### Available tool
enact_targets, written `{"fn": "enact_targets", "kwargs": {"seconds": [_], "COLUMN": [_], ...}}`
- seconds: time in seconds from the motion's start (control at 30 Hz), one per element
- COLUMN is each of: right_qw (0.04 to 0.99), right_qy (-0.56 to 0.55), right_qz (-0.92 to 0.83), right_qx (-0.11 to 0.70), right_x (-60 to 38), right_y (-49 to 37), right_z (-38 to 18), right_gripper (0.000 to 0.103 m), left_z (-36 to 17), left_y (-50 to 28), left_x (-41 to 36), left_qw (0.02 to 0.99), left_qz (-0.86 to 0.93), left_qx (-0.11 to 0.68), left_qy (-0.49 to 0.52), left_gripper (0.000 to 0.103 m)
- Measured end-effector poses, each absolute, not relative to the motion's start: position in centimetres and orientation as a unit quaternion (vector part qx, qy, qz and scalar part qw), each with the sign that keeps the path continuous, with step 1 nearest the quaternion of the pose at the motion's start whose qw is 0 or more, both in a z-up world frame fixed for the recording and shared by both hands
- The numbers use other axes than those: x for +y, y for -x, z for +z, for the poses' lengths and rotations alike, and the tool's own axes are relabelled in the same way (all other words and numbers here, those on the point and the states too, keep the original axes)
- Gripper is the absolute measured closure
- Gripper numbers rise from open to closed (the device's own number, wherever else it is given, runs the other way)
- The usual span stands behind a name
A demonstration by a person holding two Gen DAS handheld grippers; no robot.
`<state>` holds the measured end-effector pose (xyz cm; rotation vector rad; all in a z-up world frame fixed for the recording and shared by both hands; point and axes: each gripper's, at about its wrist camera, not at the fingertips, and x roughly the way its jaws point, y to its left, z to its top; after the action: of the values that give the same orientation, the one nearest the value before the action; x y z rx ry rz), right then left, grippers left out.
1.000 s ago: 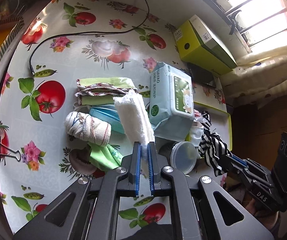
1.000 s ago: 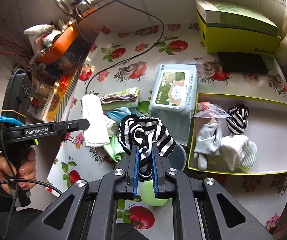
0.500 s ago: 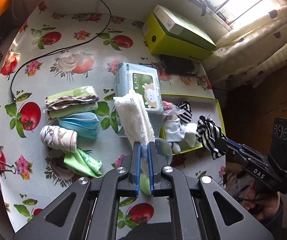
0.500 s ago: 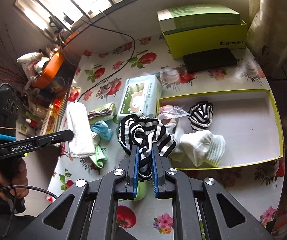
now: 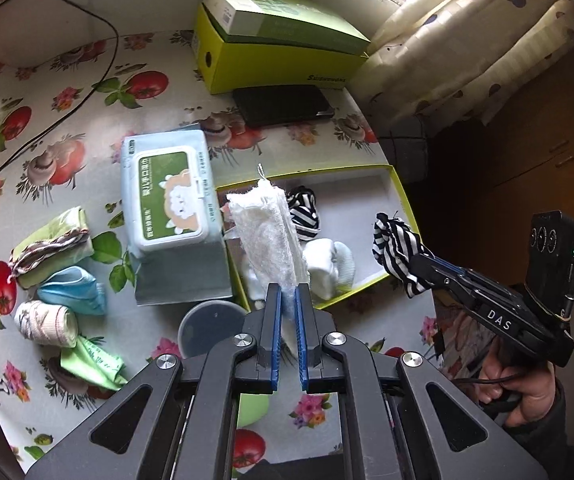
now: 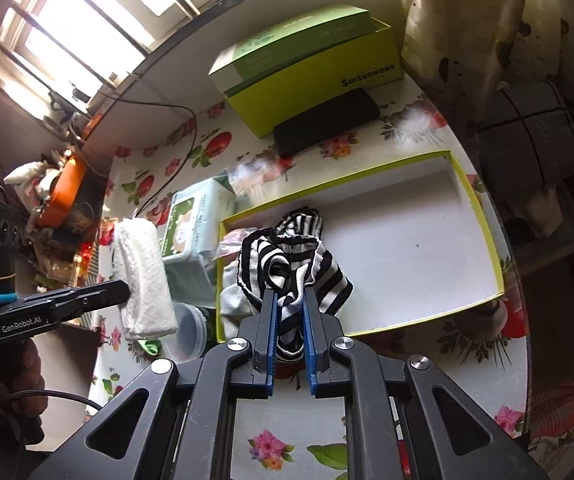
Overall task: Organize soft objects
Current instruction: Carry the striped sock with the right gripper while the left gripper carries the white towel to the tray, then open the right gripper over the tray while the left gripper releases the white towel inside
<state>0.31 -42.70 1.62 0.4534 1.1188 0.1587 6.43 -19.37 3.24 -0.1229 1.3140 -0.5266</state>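
White folded terry cloth (image 5: 267, 236): clamped in the left gripper (image 5: 287, 304), held above the near left corner of the tray.
Striped black-and-white fabric piece (image 6: 293, 268): pinched between the right gripper's (image 6: 290, 312) jaws, over the tray's left part.
Yellow-rimmed shallow cardboard tray (image 6: 475, 208): holds a striped bundle (image 5: 305, 214) and white socks (image 5: 329, 264).
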Motion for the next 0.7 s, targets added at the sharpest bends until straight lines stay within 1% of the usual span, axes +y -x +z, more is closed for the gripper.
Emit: {"fn": "enact_targets", "kwargs": {"seconds": [0.2, 0.47, 0.6, 0.7], "right_qw": [0.814, 0.778, 0.77, 0.772], "right_qy": [-0.212, -0.204, -0.214, -0.221], "right_qz": [0.054, 0.047, 0.057, 0.055], "right_qx": [0.539, 0.593, 0.599, 0.593], "right_x": [-44.7, -44.7, -44.4, -44.8], "right_y": [-1.3, -2.5, -2.3, -2.0], "right_z": [-0.6, -5.1, -5.7, -5.3], "right_gripper": [0.092, 0.092, 0.091, 0.079], "left_z": [3.0, 2.3, 2.0, 1.7], "left_y": [-7.6, -9.0, -9.8, -10.6], "left_x": [-21.8, -23.8, -25.3, -26.7], "left_qw": [0.753, 0.746, 0.742, 0.738], "left_qz": [-0.255, -0.262, -0.272, -0.279], "left_qx": [0.605, 0.611, 0.613, 0.614], "left_qy": [0.038, 0.028, 0.022, 0.019], "left_gripper": [0.096, 0.096, 0.096, 0.096]}}
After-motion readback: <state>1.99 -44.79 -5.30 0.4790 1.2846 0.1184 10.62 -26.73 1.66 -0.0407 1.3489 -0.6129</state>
